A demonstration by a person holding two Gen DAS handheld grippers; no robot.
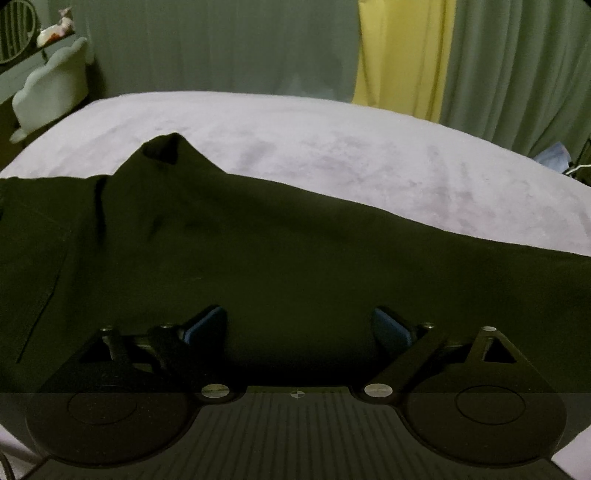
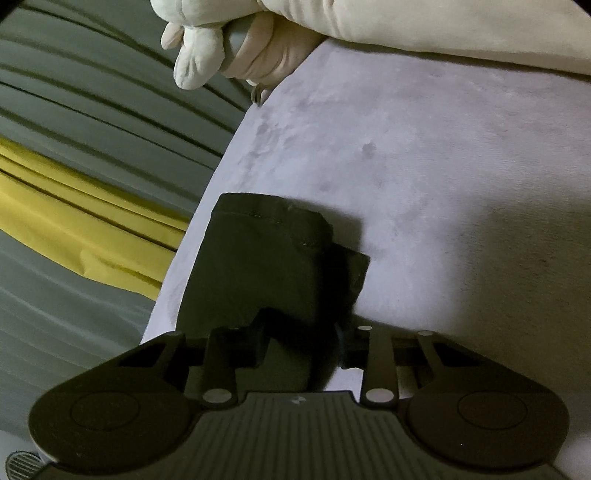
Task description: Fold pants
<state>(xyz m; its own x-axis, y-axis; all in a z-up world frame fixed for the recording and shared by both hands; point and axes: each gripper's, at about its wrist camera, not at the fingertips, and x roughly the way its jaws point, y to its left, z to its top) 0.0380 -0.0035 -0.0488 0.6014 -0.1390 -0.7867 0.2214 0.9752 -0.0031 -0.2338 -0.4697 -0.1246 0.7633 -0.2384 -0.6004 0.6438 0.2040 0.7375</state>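
Dark pants (image 1: 258, 266) lie spread across a pale lavender bed cover (image 1: 332, 147); in the left wrist view the cloth fills the lower half of the frame, with one corner pulled up into a peak at upper left and a seam line running down the left side; left gripper (image 1: 299, 328) sits low over the fabric with its blue-padded fingers (image 1: 205, 325) spread well apart, nothing pinched between them; whether the tips touch the cloth cannot be told; green curtains (image 1: 221, 44) and a yellow curtain panel (image 1: 402, 51) hang behind the bed, and a pale scalloped piece of furniture (image 1: 51, 85) stands at far left; in the right wrist view the right gripper (image 2: 301, 343) is at the end of a pants leg (image 2: 258, 266), near the edge of the bed cover (image 2: 443, 166); the hem end lies flat beyond the tips, a second layer of cloth showing at its right side; the jaws are partly closed with a fold of the dark fabric running between them; the left finger (image 2: 243, 347) is against the cloth, the right one sits in shadow, so a firm pinch cannot be confirmed; a white plush toy (image 2: 192, 48) and a cream pillow (image 2: 443, 29) sit at the head of the bed, well apart from the pants.
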